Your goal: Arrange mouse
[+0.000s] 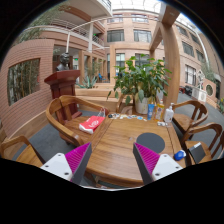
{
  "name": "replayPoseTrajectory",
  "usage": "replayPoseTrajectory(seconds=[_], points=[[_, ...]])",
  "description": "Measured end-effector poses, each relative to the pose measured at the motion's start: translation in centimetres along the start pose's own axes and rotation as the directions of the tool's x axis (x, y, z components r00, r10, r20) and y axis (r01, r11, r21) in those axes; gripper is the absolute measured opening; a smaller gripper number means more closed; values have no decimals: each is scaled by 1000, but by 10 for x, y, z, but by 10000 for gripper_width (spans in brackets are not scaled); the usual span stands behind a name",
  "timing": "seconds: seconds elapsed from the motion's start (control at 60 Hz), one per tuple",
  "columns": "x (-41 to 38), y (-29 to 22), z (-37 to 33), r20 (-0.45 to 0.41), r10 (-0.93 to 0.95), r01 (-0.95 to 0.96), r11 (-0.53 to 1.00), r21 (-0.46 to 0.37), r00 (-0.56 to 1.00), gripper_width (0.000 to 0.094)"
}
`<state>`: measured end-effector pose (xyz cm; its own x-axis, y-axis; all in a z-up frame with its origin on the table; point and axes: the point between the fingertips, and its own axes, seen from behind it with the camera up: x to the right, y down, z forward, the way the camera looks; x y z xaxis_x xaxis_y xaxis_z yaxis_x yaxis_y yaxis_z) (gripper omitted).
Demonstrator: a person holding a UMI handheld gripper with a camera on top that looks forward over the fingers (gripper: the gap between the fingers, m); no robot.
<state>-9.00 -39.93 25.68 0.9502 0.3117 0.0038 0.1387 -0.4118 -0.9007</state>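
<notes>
Gripper view: the two-finger gripper (112, 160) hangs above a round wooden table (118, 150) on an outdoor patio. Its fingers are spread wide apart with nothing between them but bare tabletop; the magenta pads (79, 156) show on the inner faces, one on each side.

A dark round mouse mat (151, 141) lies on the table beyond the right finger, a bit past its tip. At the table's right edge, outside the right finger, sits a small blue and dark object (181, 155), probably the computer mouse, though its shape is too small to confirm. It rests on the wood, apart from the mat and apart from the finger.

A red and white book or packet (92, 123) lies near the far left of the table, close to the wooden armchair with curved slats (66, 108) behind it. Farther back on the table stand a clear plastic bottle (169, 114) and a few small items next to it, too small to tell.

More wooden chairs (196, 122) stand at the right side. A leafy green potted plant (141, 78) rises behind the table. A red brick building with windows (40, 70) fills the background, with a wooden post (168, 50) angled up at the right.
</notes>
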Motion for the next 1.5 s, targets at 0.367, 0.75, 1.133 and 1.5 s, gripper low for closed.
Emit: replayPoseTrajectory(seconds=[0.367, 0.75, 1.133, 1.5], points=[[156, 148, 56, -212, -11, -30, 982, -188, 977, 850], [360, 202, 112, -448, 139, -221, 966, -136, 883, 851], [433, 199, 185, -492, 257, -344, 934, -93, 831, 847], [459, 184, 231, -552, 192, -300, 948, -111, 812, 500]])
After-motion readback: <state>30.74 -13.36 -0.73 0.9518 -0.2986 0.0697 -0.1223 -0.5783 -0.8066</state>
